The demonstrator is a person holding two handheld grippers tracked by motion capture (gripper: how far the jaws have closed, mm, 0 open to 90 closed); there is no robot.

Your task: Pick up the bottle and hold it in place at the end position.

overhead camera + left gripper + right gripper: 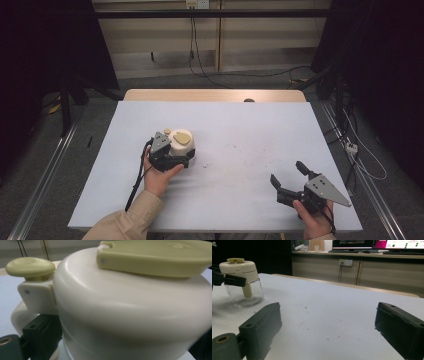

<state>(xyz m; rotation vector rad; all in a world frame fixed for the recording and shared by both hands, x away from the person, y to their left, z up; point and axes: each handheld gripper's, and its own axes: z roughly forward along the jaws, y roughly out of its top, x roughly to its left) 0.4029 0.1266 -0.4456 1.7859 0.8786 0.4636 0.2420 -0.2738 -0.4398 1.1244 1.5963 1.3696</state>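
A clear glass jar with a cream lid, a yellow-green flip cap and a small yellow-green knob stands left of the table's middle. My left gripper is shut on it from the near side, one jaw on each side of the lid. In the left gripper view the lid is very close, with the knob at upper left. My right gripper is open near the front right of the table and holds nothing. In the right gripper view its jaws stand wide apart, with the jar far to the left.
A pale blue-white mat covers the table, with small dark specks near its middle. A wooden edge shows at the back, with a small dark object on it. Cables lie on the floor to the right.
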